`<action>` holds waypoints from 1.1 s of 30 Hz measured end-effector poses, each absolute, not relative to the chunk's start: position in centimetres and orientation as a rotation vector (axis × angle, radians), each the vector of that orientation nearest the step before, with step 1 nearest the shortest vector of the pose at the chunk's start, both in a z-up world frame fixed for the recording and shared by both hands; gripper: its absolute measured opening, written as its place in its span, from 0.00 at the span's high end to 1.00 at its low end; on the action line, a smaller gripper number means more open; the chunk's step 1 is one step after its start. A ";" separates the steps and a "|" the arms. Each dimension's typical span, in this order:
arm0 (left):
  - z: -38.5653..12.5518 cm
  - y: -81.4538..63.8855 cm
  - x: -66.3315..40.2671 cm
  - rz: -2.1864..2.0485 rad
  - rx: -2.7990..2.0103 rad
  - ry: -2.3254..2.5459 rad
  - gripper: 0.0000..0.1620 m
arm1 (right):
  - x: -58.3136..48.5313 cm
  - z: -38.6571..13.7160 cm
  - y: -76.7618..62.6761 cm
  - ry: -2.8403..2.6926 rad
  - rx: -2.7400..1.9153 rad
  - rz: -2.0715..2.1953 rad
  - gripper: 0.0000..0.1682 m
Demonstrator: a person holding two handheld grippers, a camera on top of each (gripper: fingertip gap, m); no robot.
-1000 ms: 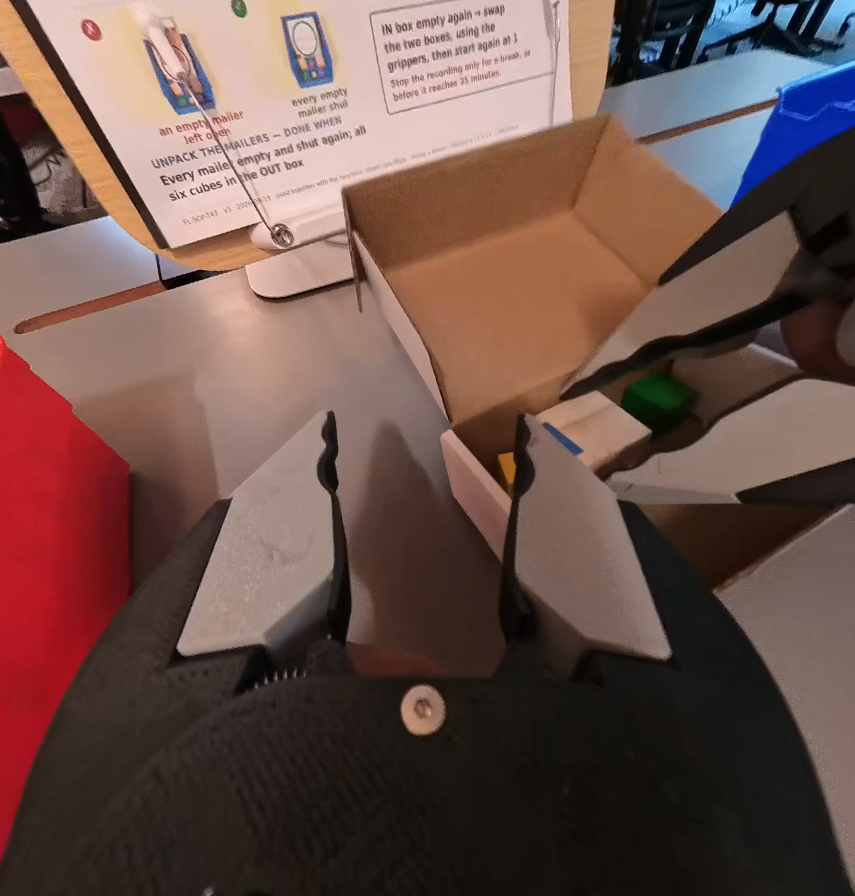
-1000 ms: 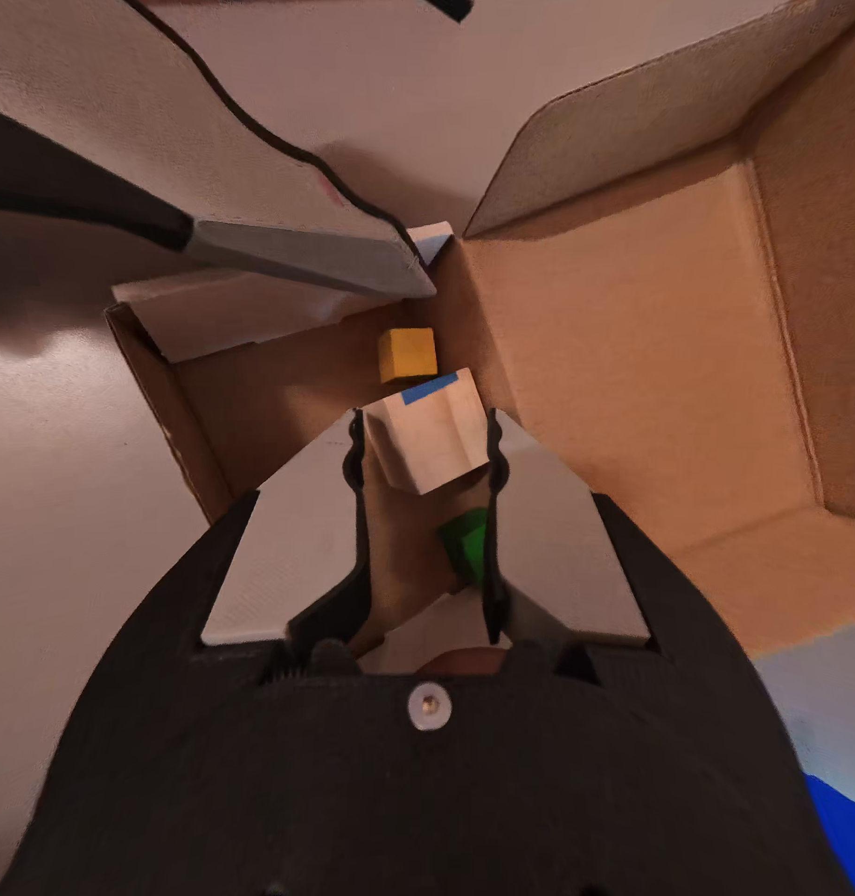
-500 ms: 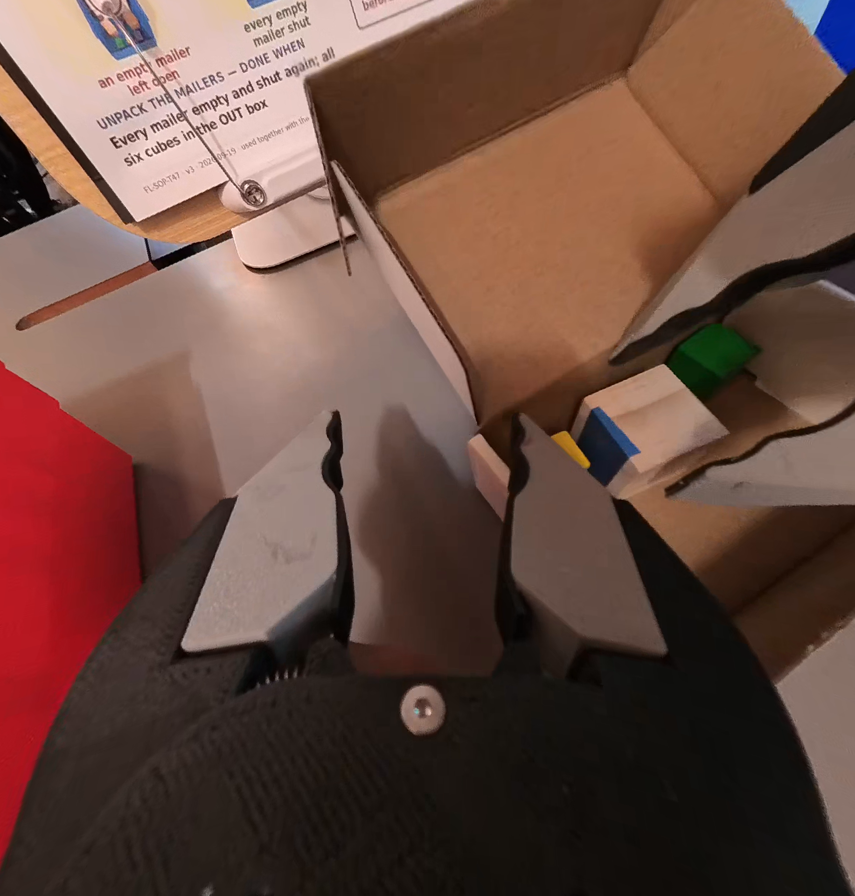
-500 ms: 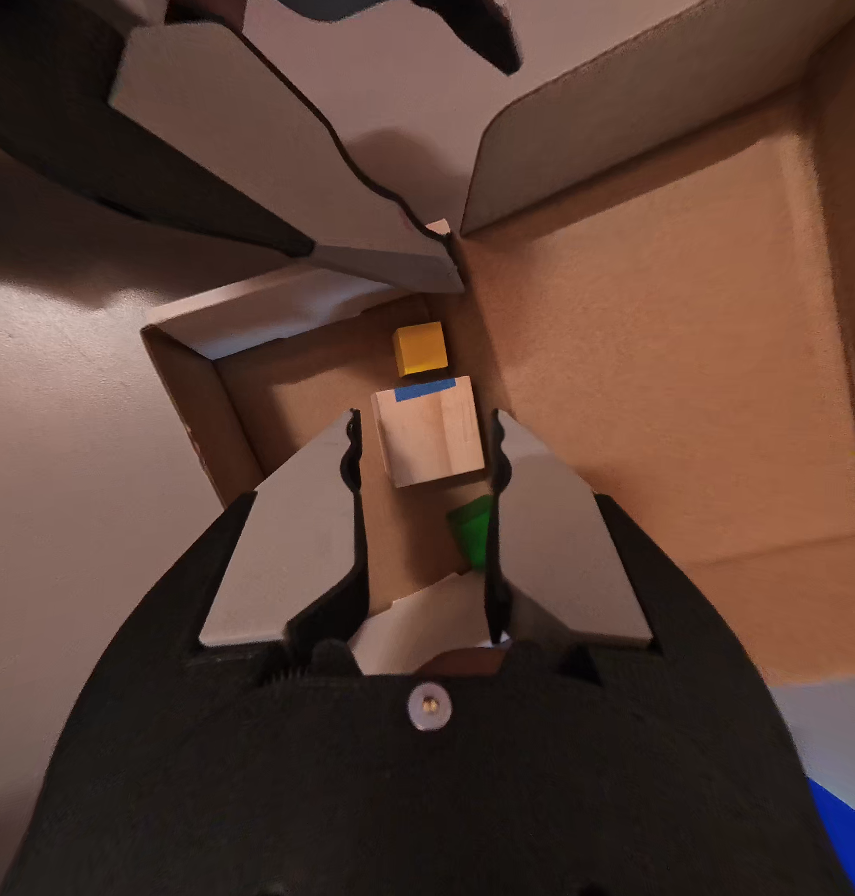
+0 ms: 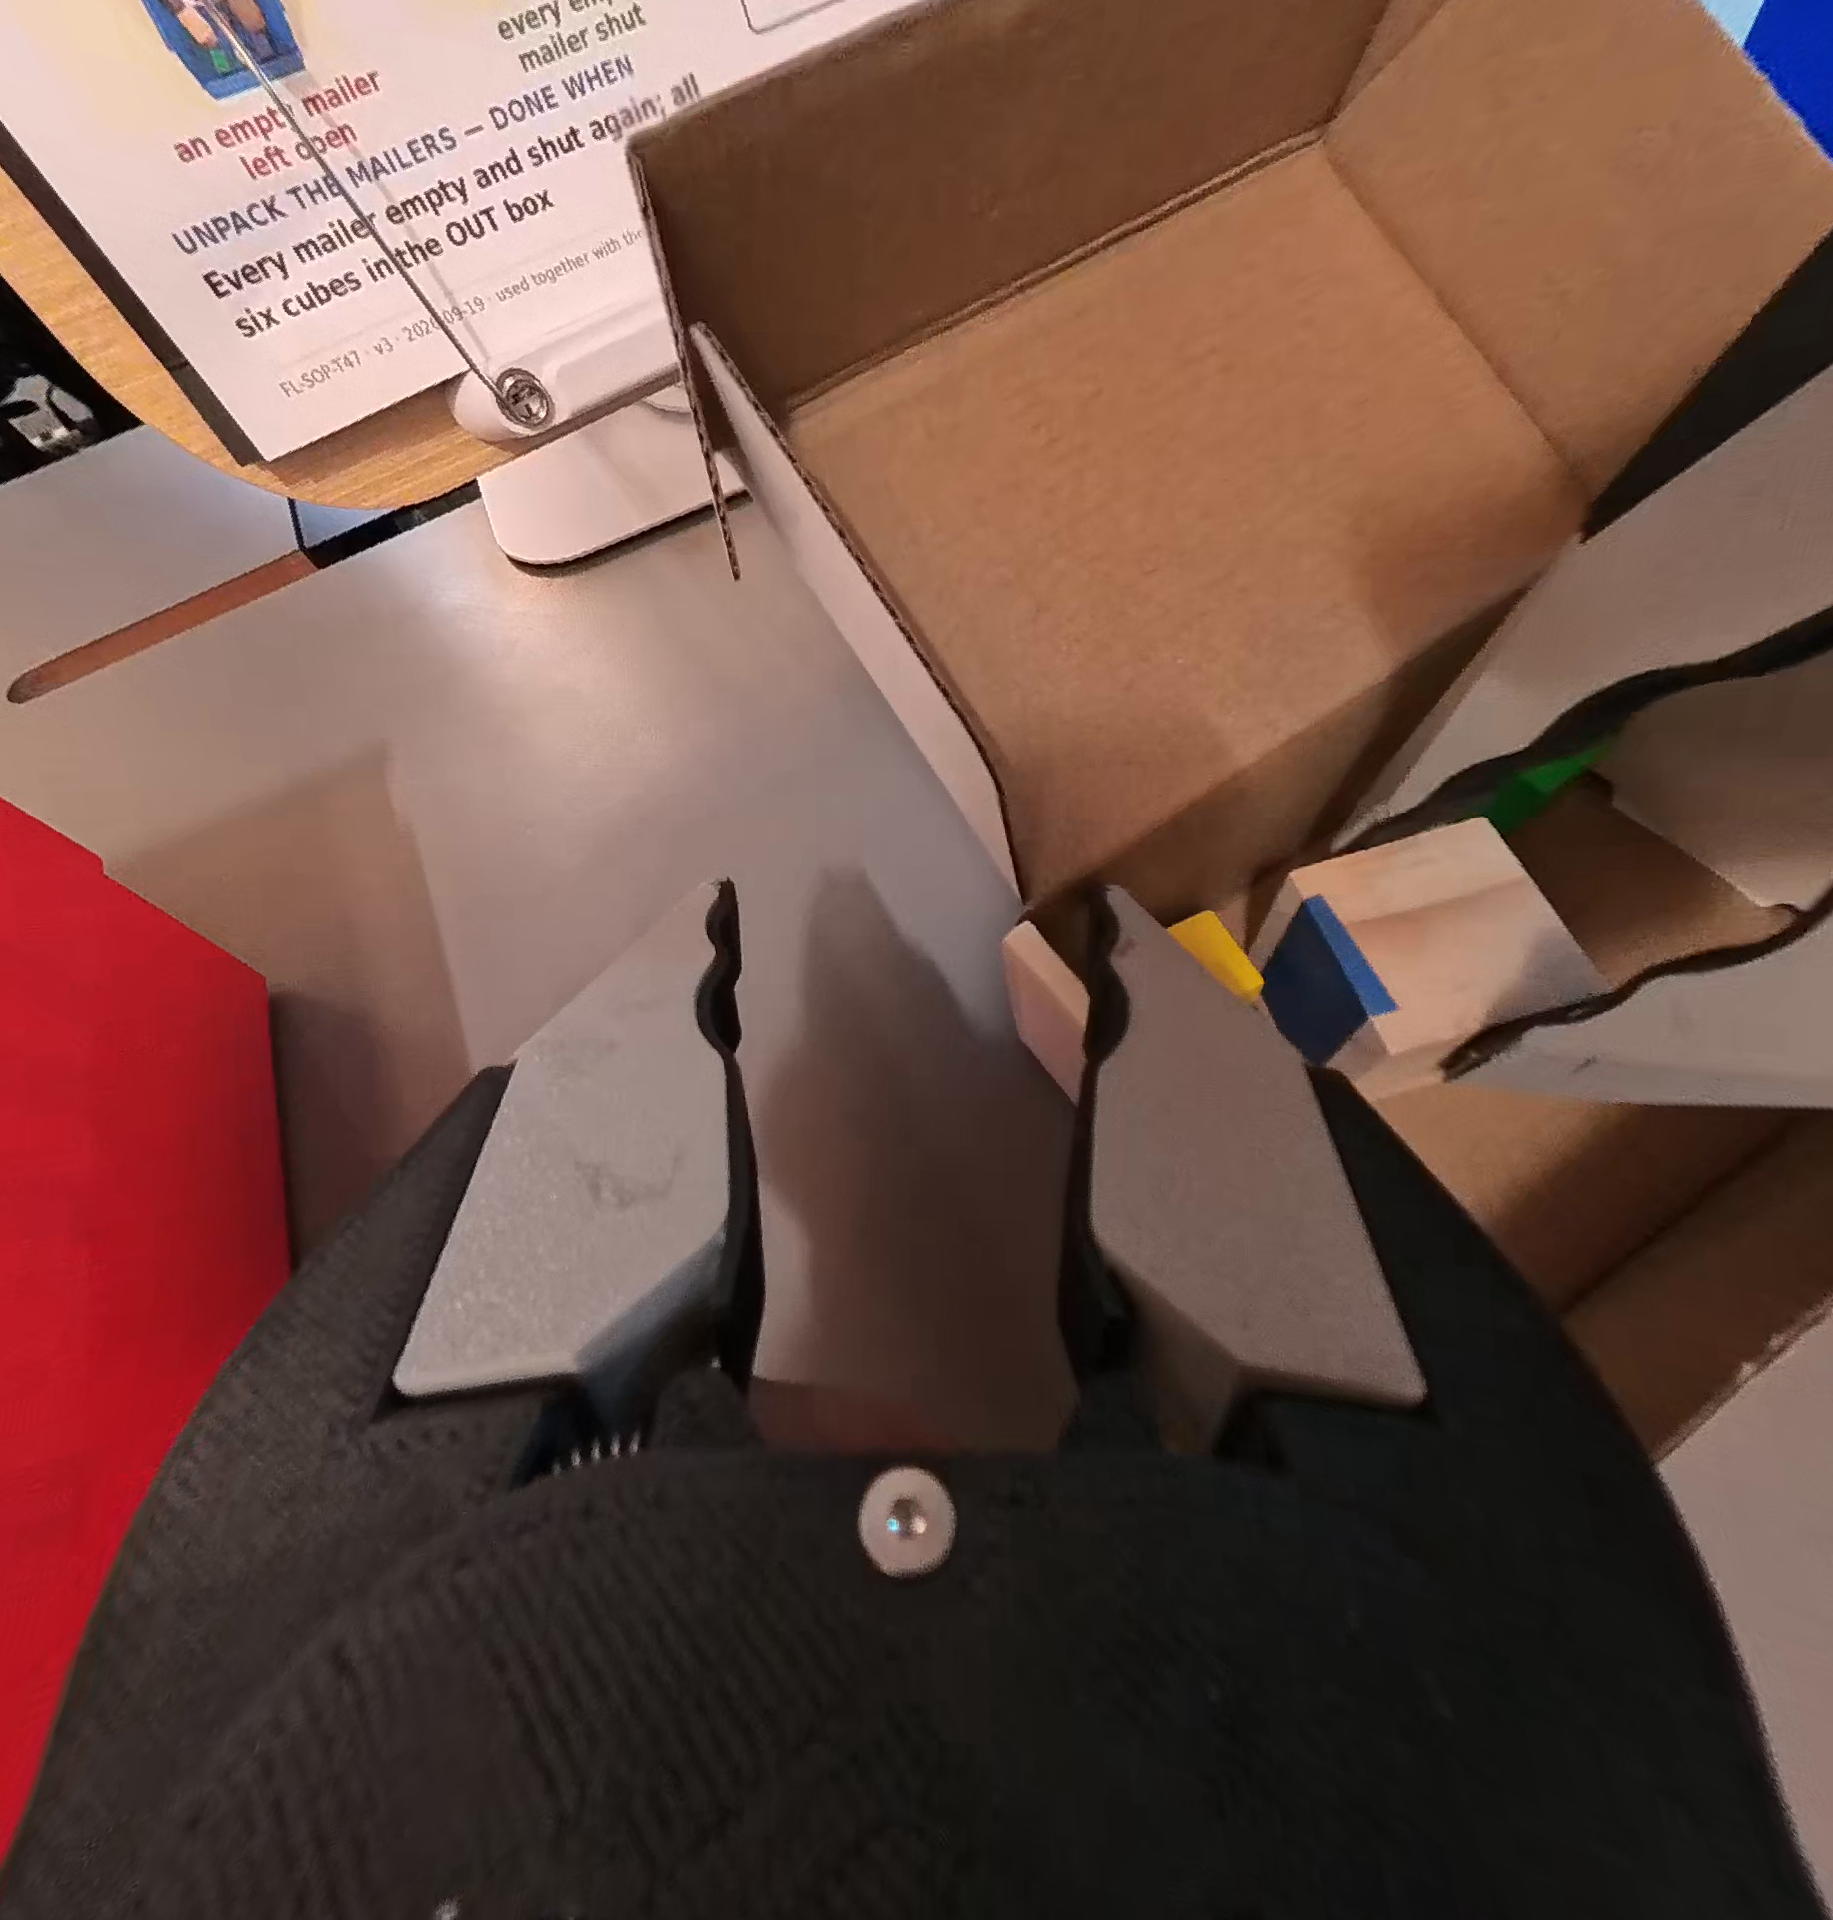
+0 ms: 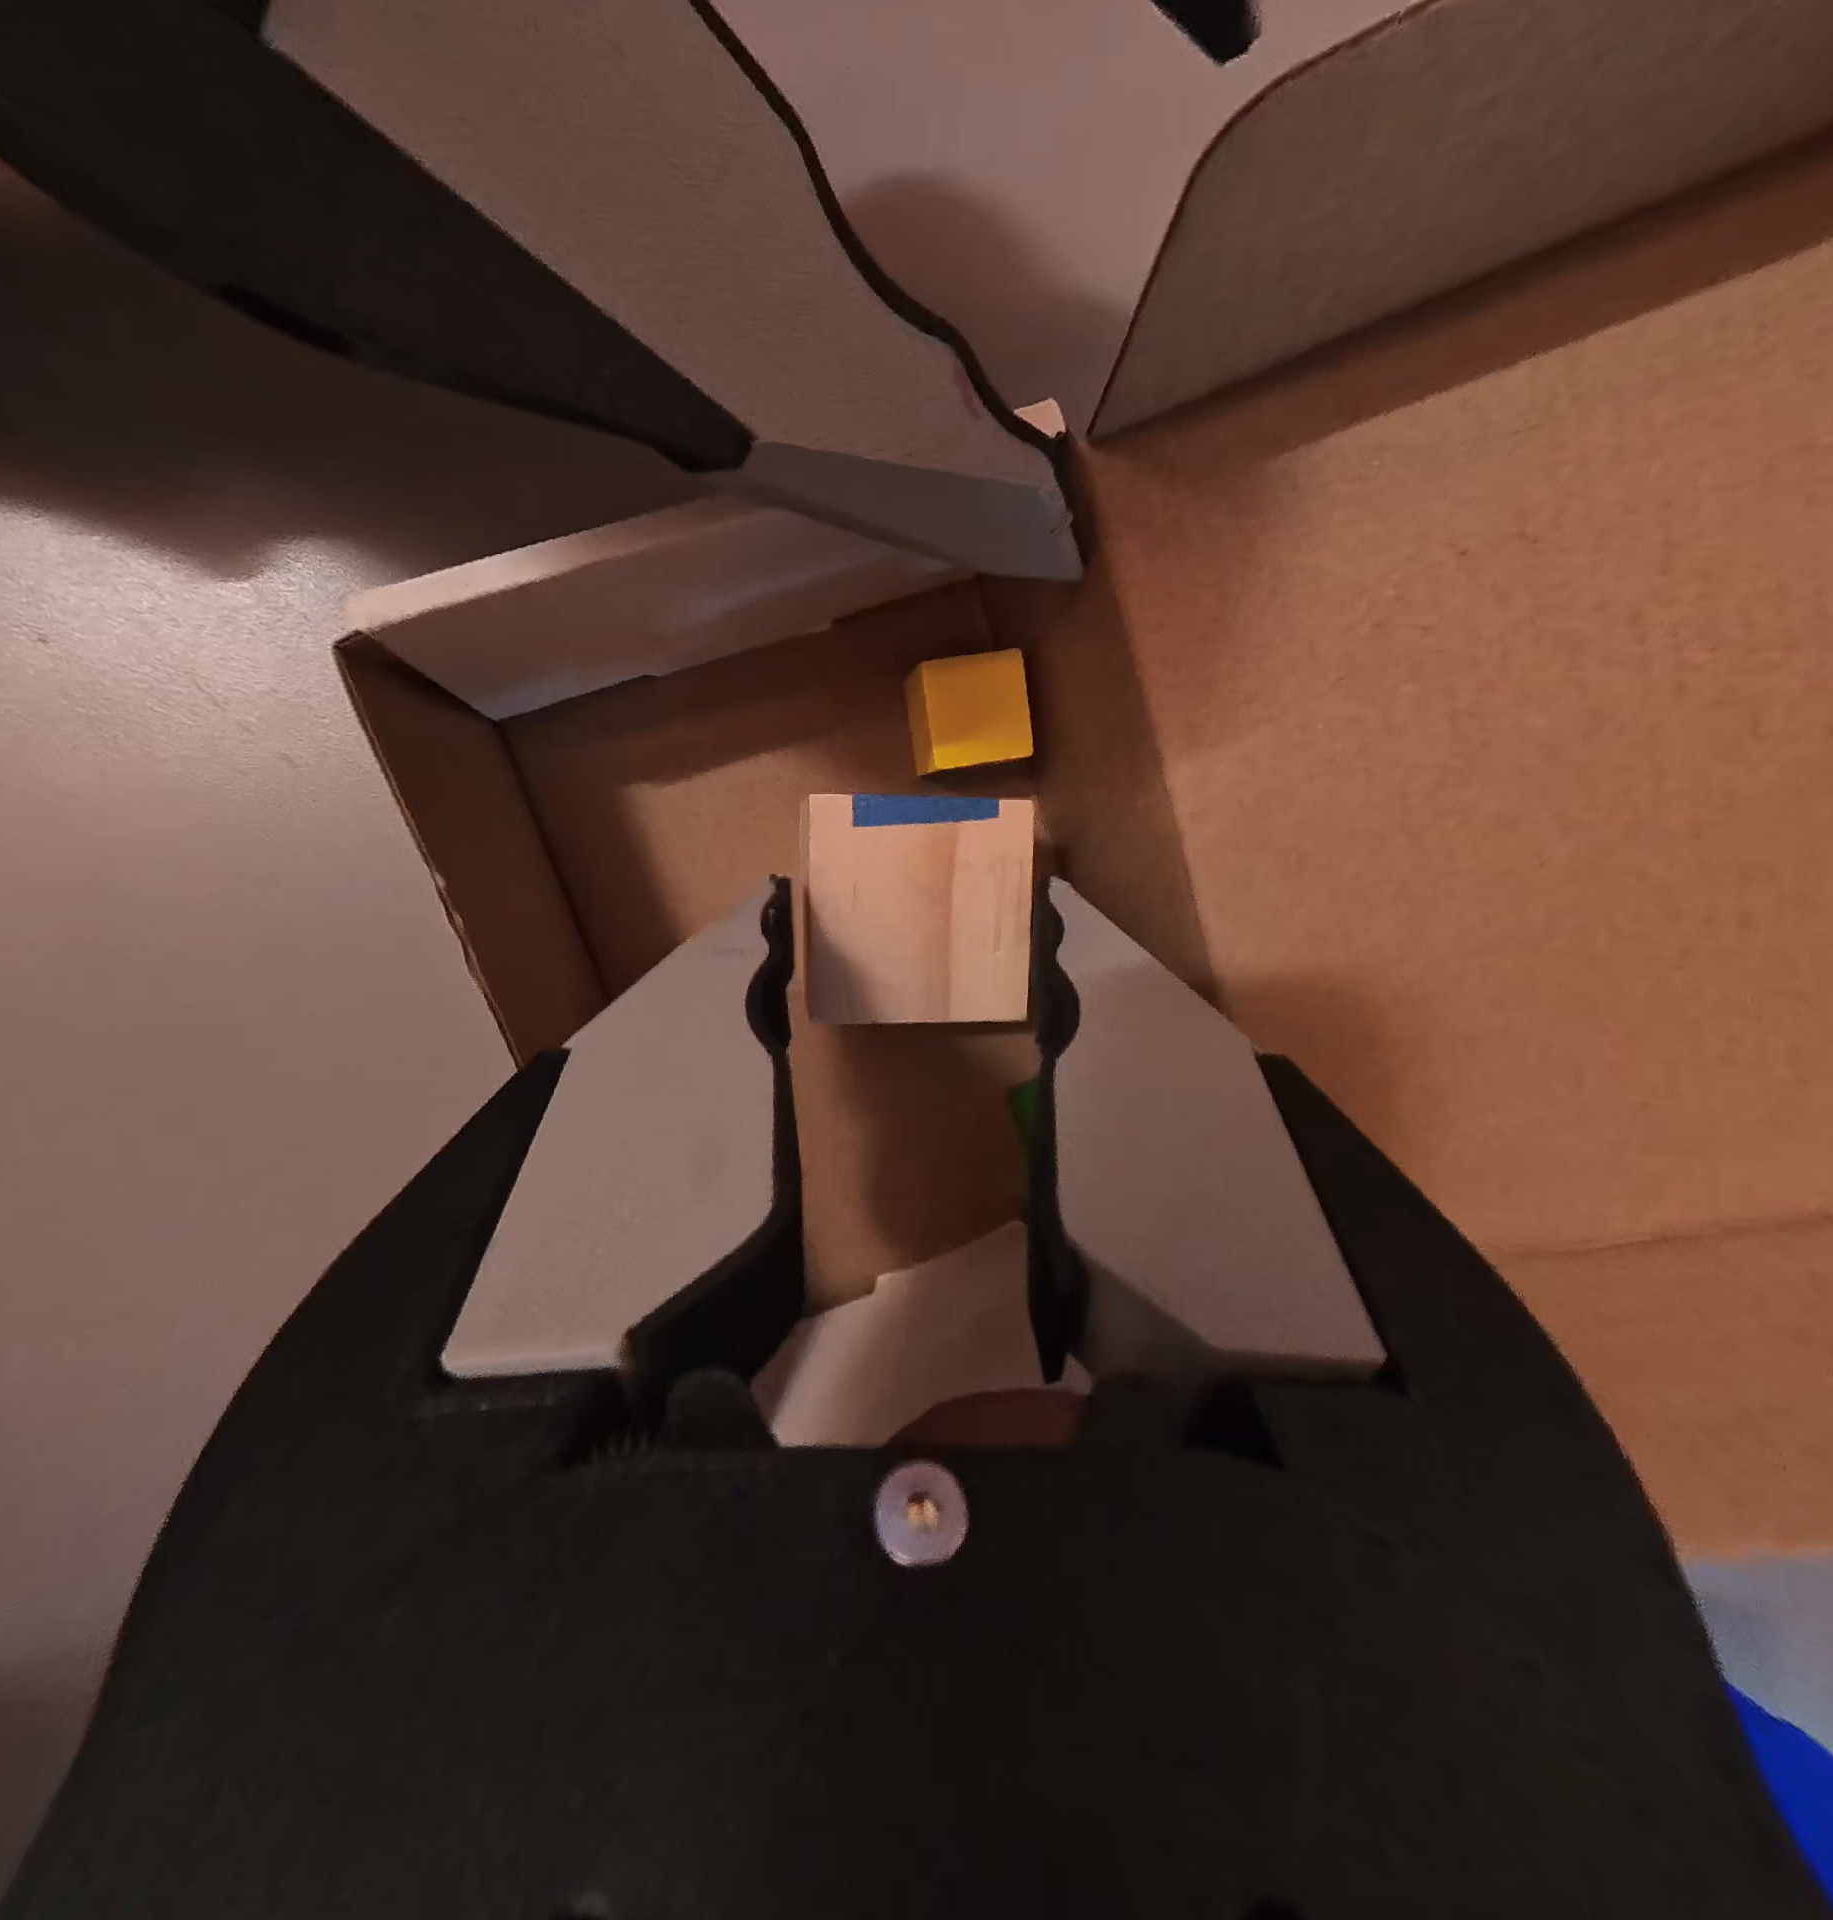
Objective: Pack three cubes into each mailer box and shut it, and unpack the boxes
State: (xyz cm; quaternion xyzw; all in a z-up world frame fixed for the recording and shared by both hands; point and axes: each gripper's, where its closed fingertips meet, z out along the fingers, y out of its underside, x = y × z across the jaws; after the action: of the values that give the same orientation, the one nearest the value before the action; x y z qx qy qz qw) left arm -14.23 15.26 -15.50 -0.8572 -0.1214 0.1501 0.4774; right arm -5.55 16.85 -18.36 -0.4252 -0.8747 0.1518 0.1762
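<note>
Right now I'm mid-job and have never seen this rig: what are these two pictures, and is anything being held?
There is no robot arm. A person holds a hand-held two-finger gripper in each hand, and each gripper carries a camera that looks forward along its own fingers.

The left wrist view shows the left gripper open at a corner of the open cardboard mailer box, with nothing between its fingers. The right gripper reaches in from the right.

The right wrist view looks down into the box. The right gripper is open, its fingers on either side of the wooden cube with a blue face, not visibly clamped on it. A yellow cube lies beyond it, and a green cube shows as a sliver by one finger.

On the grey table also stand a red bin and an instruction sheet on a stand.
</note>
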 end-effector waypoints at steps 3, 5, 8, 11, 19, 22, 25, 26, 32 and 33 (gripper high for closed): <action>-15.5 15.3 -14.2 0.370 -2.093 -0.294 0.60 | -5.2 -19.8 17.2 -2.508 -1.213 0.346 0.73; -15.5 15.3 -14.2 0.368 -2.095 -0.295 0.60 | -5.4 -19.8 16.8 -2.504 -1.182 0.366 0.74; -15.6 15.3 -14.2 0.370 -2.097 -0.294 0.60 | -5.5 -19.6 16.4 -2.496 -1.186 0.396 0.74; -15.6 15.3 -14.1 0.370 -2.098 -0.291 0.60 | -5.4 -19.7 16.5 -2.491 -1.184 0.401 0.74; -15.6 15.3 -14.1 0.367 -2.099 -0.290 0.60 | -5.4 -18.5 16.7 -2.390 -1.233 0.519 0.74; -15.7 15.4 -14.1 0.370 -2.100 -0.287 0.60 | -5.4 -17.7 16.8 -2.320 -1.250 0.590 0.74; -15.6 15.4 -14.1 0.377 -2.099 -0.286 0.60 | -5.4 -17.2 17.1 -2.244 -1.259 0.645 0.74; -15.6 15.4 -14.1 0.381 -2.098 -0.285 0.60 | -5.4 -17.1 17.2 -2.219 -1.261 0.662 0.74; -15.2 15.5 -14.4 0.428 -2.072 -0.295 0.61 | -5.6 -16.1 17.8 -2.110 -1.245 0.691 0.75; -15.2 15.5 -14.4 0.428 -2.070 -0.298 0.60 | -5.6 -16.0 17.7 -2.096 -1.247 0.709 0.74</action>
State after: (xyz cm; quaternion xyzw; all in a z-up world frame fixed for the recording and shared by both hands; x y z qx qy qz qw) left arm -14.44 15.47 -15.18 -0.8495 -0.1221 0.1758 0.4823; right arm -5.63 17.73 -16.02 -0.4688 -0.7883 0.2667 0.2962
